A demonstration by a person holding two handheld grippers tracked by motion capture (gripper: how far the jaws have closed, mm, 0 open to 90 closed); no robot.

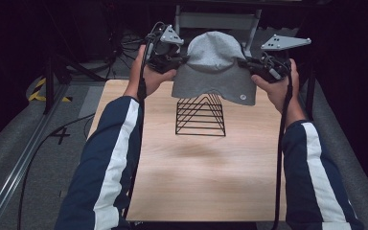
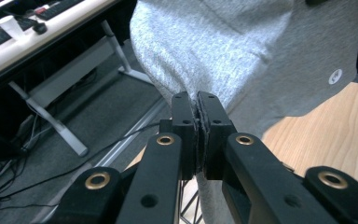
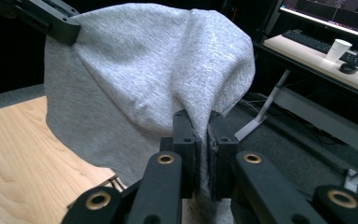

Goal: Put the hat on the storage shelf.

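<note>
A grey knit beanie (image 1: 214,67) with a small round white patch near its hem hangs in the air over the far part of the wooden table (image 1: 206,172). My left gripper (image 1: 184,60) is shut on the beanie's left edge, my right gripper (image 1: 242,62) is shut on its right edge, and the fabric is stretched between them. The left gripper view has the cloth (image 2: 242,51) pinched between its closed jaws (image 2: 199,100). In the right gripper view the fabric (image 3: 140,79) is clamped the same way (image 3: 200,116). A black wire rack (image 1: 200,116) stands on the table right under the hat.
Beyond the table's far edge stand a white metal frame (image 1: 215,19) and cables on the dark floor (image 1: 124,45). A desk with a keyboard, a mouse and a paper cup (image 3: 338,50) lies farther back. A rail (image 1: 24,153) runs along the left.
</note>
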